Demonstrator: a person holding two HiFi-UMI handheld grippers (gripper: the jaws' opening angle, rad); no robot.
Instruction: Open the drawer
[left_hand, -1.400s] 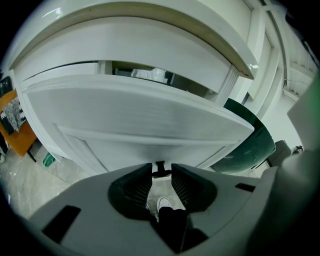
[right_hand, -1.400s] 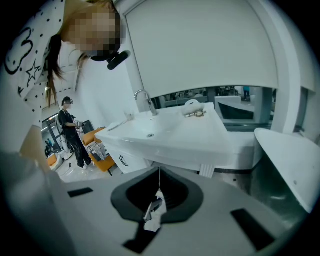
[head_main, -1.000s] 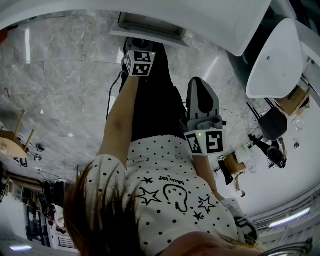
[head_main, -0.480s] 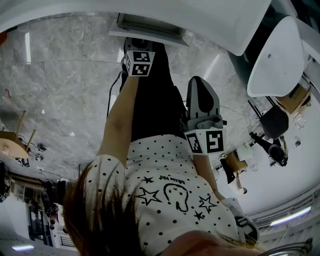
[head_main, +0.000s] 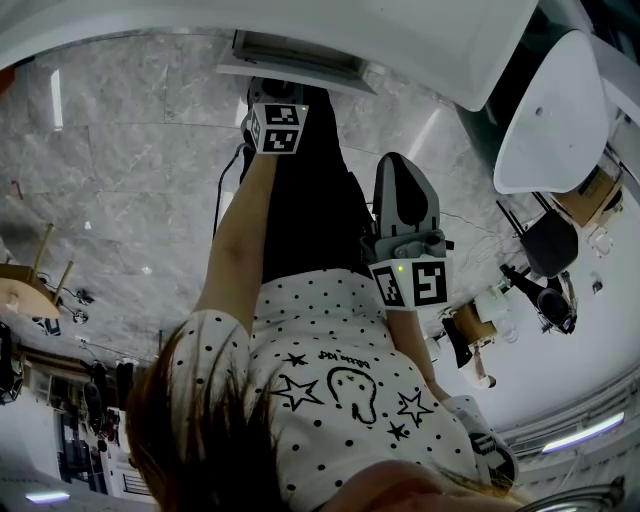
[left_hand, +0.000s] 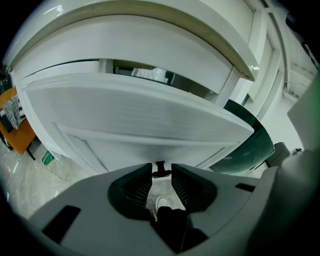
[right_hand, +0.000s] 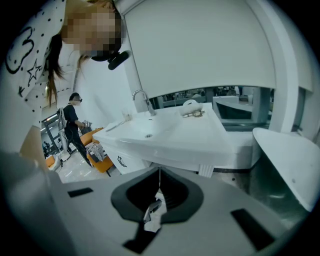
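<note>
Grey marble floor (head_main: 120, 180) fills the head view.

- The white drawer (left_hand: 135, 115) sits under the white tabletop (left_hand: 165, 25). Its front stands out from the cabinet. A dark gap is open above the front, with something pale inside that I can't identify.
- The left claw (left_hand: 161, 175) is reached out to the drawer front. Its 2 jaws are closed on the small dark knob (left_hand: 160, 166), which sits between the tips and touches both. They stand only as far apart as the knob is wide.
- In the head view the person's bare left arm (head_main: 240, 240) is stretched forward, and the drawer shows just beyond the claw.
- The right claw (right_hand: 160, 176) is held back beside the person's polka-dot shirt (head_main: 340, 380), well apart from the drawer. Its 2 jaws are brought together with only a thin seam between them, and they grip nothing.
- The right gripper view looks across to a white washbasin (right_hand: 150, 132) with 1 curved tap (right_hand: 142, 100).
- A second person (right_hand: 75, 125) stands in the background at left, near an orange seat (right_hand: 102, 162).
</note>
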